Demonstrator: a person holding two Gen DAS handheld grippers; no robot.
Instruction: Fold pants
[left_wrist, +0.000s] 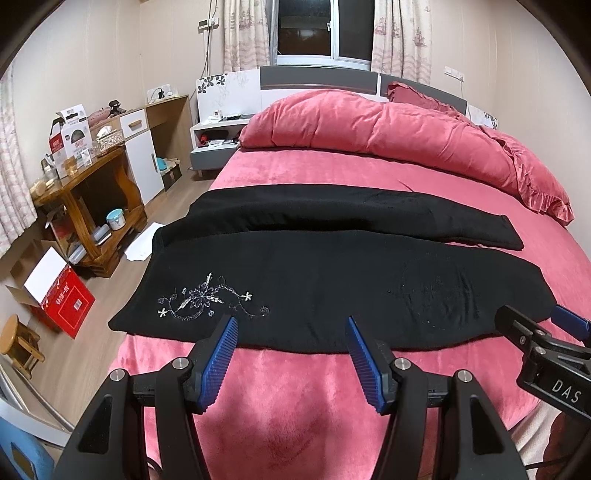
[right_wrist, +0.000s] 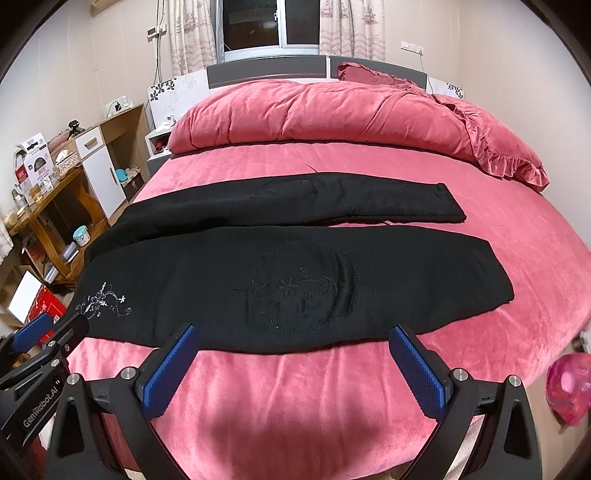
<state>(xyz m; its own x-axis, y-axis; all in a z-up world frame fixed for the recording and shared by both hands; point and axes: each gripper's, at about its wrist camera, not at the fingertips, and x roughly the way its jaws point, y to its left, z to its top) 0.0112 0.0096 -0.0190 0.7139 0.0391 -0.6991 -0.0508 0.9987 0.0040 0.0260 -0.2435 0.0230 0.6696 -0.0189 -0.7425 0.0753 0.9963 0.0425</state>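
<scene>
Black pants (left_wrist: 314, 273) lie flat across the pink bed (left_wrist: 295, 406), both legs stretched side by side from left to right. The near leg has silver floral embroidery (left_wrist: 207, 299) at its left end and a round stitched motif (right_wrist: 306, 291) in the middle. My left gripper (left_wrist: 291, 325) is open and empty, just above the near edge of the pants. My right gripper (right_wrist: 295, 336) is open and empty, at the same near edge further right. Each gripper shows at the side of the other's view.
A pink duvet (left_wrist: 369, 129) and pillow (left_wrist: 532, 181) are heaped at the head of the bed. Left of the bed stand a wooden table (left_wrist: 88, 192), a red box (left_wrist: 66, 302), a stool (left_wrist: 18, 343) and a nightstand (left_wrist: 218, 140). A pink bag (right_wrist: 569, 391) lies right.
</scene>
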